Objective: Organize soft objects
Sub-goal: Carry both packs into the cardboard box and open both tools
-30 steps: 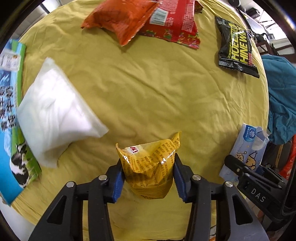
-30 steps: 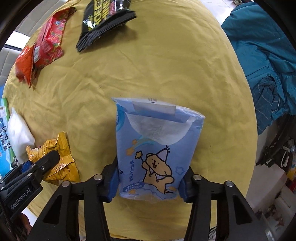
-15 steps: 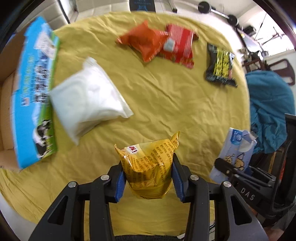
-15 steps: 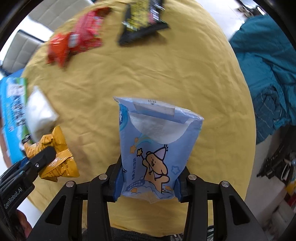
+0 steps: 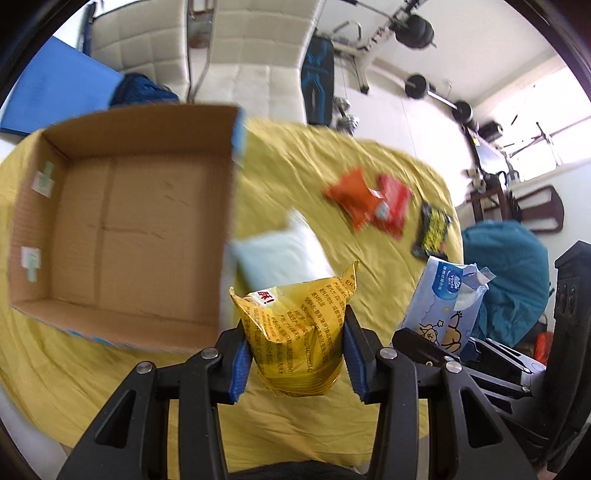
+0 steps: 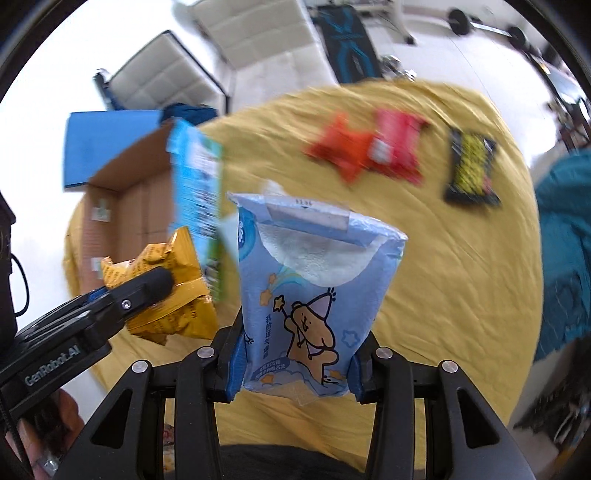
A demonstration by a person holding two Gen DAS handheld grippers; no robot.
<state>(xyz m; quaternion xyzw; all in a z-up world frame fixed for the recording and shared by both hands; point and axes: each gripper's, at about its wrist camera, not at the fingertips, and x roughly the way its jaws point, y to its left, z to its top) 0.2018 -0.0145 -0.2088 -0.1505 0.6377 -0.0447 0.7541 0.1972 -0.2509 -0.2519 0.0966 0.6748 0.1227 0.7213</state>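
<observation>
I see a bright room with a white floor, white padded chairs (image 5: 255,40) at the far side and weight gear (image 5: 417,29) against the far right wall by a window. A wrinkled yellow cloth (image 5: 391,273) covers the table and fills most of both views. On its left part sits an open cardboard box (image 5: 122,236), brown inside with a blue and green printed outer wall (image 6: 197,177); I see nothing inside it. A teal heap of fabric (image 5: 506,266) lies off the right edge of the table, and a blue mat (image 5: 51,92) lies on the floor beyond the box. A white soft pack (image 5: 280,254) rests on the cloth just right of the box. Farther off, an orange packet (image 5: 354,195) overlaps a red packet (image 5: 395,199), and a black and yellow packet (image 5: 434,230) lies apart to their right; all three are blurred. My right gripper (image 6: 295,358) is clamped on a blue tissue pack (image 6: 314,295), holding it upright above the near cloth, its white tissue showing at the open top. My left gripper (image 5: 295,354) pinches a yellow snack bag (image 5: 295,332) between its blue pads (image 5: 238,365), held off the cloth near the box's near right corner. The two held items sit side by side, the bag on the left.
</observation>
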